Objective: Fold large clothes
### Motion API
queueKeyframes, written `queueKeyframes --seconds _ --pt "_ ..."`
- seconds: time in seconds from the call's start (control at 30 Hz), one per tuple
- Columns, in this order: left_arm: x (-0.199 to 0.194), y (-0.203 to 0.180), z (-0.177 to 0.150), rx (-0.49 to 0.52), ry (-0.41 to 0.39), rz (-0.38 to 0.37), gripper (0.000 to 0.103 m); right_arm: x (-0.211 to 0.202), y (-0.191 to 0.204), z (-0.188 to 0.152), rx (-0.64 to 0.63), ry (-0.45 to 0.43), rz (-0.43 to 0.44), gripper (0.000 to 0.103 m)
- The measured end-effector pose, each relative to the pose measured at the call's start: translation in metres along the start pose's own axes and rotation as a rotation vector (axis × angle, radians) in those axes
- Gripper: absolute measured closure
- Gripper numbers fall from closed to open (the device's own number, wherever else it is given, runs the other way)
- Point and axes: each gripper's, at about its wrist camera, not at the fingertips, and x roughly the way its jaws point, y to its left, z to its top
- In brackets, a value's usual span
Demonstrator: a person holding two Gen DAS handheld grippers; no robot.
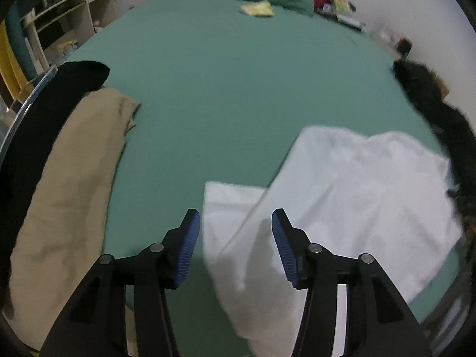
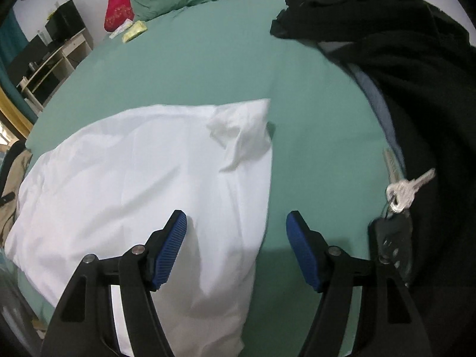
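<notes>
Near the bed's (image 1: 238, 95) front edge, white garment (image 2: 142, 172) is lying partly folded, left gripper (image 1: 235, 247) and right gripper (image 2: 236, 247) both hovering over it with jaws spread, empty; judged mid-fold, next calling for pinching an edge.

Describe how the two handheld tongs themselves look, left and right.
Both look alike. The left tongs and right tongs each have two black plastic arms with triangular cutouts and round silver pivot pins. Each arm ends in a blue ribbed pad. No cables, markings, hands or sleeves show.
</notes>
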Motion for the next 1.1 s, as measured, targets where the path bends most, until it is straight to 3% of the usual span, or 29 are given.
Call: queueKeyframes --seconds 0.07,0.13,0.2,0.27,0.33,0.37,0.4,0.5,0.67,0.77,0.83,0.87,0.9,0.97,1.1 --pt "0.003 0.009 0.002 -0.040 -0.026 0.031 0.050 0.000 0.001 -0.004 0.003 -0.019 0.006 0.033" --pt "0.006 0.019 0.007 -0.110 -0.055 -0.001 0.050 0.005 -0.001 -0.006 0.011 -0.012 -0.005 0.033" --pt "0.015 0.031 0.012 -0.154 -0.035 -0.040 0.050 0.005 -0.001 -0.006 0.012 -0.022 -0.005 0.033" --pt "0.037 0.026 0.017 -0.108 0.035 -0.088 0.050 0.005 -0.003 -0.006 0.021 -0.024 -0.001 0.033" --pt "0.049 0.017 0.016 -0.045 0.065 -0.072 0.051 0.005 -0.003 -0.007 0.029 -0.033 0.005 0.033" --pt "0.050 0.009 0.014 0.013 0.044 -0.033 0.066 0.005 -0.004 -0.008 0.029 -0.036 0.003 0.033" --pt "0.049 0.003 0.014 0.057 0.028 -0.006 0.100 0.005 -0.003 -0.010 0.026 -0.035 -0.002 0.033" --pt "0.035 0.008 0.023 0.012 -0.074 0.043 0.098 0.006 0.000 -0.012 0.013 -0.040 -0.018 0.033" --pt "0.020 0.049 0.037 -0.195 -0.224 0.128 0.098 0.007 0.003 -0.012 0.002 -0.043 -0.029 0.033" --pt "0.018 0.065 0.037 -0.288 -0.213 0.135 0.098 0.002 0.002 -0.014 0.022 -0.054 -0.025 0.033" --pt "0.015 0.065 0.032 -0.305 -0.184 0.131 0.092 0.001 0.001 -0.018 0.038 -0.050 -0.026 0.033" --pt "0.012 0.063 0.028 -0.311 -0.173 0.128 0.083 -0.001 0.002 -0.019 0.039 -0.057 -0.026 0.033" --pt "0.008 0.062 0.021 -0.320 -0.171 0.123 0.067 -0.005 0.002 -0.022 0.044 -0.066 -0.025 0.033" --pt "-0.003 0.055 0.008 -0.333 -0.170 0.103 0.054 -0.009 0.003 -0.028 0.058 -0.071 -0.020 0.033" --pt "-0.018 0.037 -0.032 -0.323 -0.140 0.058 0.049 -0.020 0.008 -0.037 0.071 -0.095 -0.019 0.033"
